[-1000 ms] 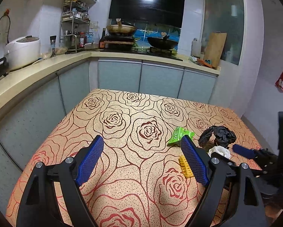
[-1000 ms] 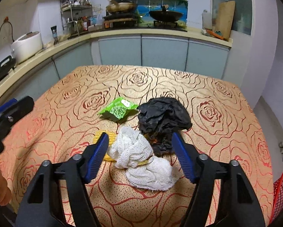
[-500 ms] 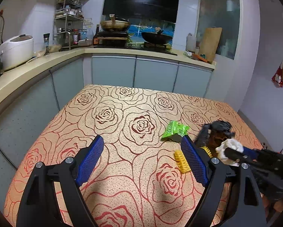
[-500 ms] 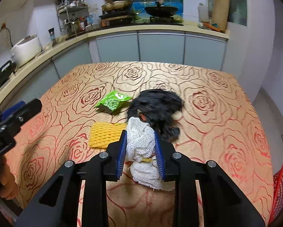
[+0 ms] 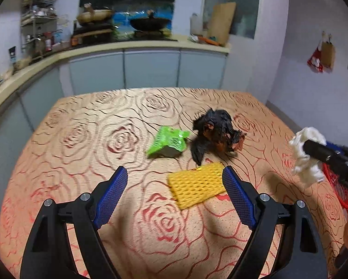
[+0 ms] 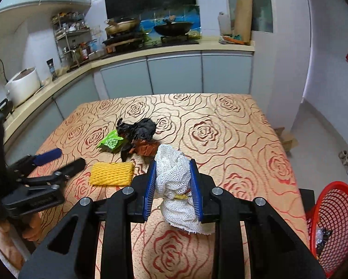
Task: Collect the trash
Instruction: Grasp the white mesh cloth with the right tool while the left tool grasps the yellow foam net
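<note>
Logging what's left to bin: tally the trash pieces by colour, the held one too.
White: 1, mesh wad in the right gripper
Yellow: 1, foam net
Green: 1, snack packet
Black: 1, crumpled bag
Total: 4

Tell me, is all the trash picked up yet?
Not yet. Something dark already lies in the red basket beside the table. The right gripper is shut on the white mesh wad, lifted off the tablecloth. Left on the table: the yellow foam net, the green wrapper and the black crumpled bag. The left gripper is open, pointing at the yellow net.
</note>
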`<state>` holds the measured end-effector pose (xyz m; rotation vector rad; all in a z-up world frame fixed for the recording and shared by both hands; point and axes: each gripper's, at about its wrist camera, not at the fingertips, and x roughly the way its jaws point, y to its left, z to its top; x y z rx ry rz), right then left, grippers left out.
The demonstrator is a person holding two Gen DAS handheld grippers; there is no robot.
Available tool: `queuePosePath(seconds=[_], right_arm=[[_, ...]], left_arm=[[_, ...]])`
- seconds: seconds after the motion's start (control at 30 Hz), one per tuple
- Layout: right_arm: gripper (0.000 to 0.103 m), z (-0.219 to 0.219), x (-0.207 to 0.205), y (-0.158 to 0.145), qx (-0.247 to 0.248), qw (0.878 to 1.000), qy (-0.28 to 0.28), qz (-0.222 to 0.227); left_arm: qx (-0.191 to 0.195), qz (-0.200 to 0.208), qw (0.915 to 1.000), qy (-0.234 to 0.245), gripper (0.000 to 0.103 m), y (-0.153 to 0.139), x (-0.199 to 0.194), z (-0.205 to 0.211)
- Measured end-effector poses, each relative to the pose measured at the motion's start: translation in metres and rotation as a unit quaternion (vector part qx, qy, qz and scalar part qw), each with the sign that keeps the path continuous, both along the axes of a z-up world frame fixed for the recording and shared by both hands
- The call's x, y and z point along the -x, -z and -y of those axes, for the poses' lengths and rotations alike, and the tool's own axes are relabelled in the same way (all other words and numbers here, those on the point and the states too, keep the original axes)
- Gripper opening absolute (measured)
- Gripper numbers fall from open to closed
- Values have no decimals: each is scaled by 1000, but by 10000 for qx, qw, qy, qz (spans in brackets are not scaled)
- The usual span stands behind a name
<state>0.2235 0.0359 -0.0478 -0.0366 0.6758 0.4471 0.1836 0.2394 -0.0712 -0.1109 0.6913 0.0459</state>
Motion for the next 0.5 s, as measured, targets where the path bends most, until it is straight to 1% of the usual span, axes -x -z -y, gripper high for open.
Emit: queuePosePath(seconds=[0.1,0.33,0.4,0.43,0.5], right_arm=[[27,9,1,-5,-26,10000,61,50],[27,24,-3,-9,-92,9997,211,83],[27,27,-4,-9,-100,9996,236,75],[27,28,-4,-9,-106,9996,253,67],[27,29,-6,-8,-112,9995,278,51]], left_arm=[[-27,-146,9998,139,81,8,-11,8],[-331,-487,9977,333,81,25,-30,25],[-343,-635,9967,380,80,31,-35,25],[-322,-698,9963,395,80,32,-37,24],[-284,-865,9950,400,72,37,-42,23]])
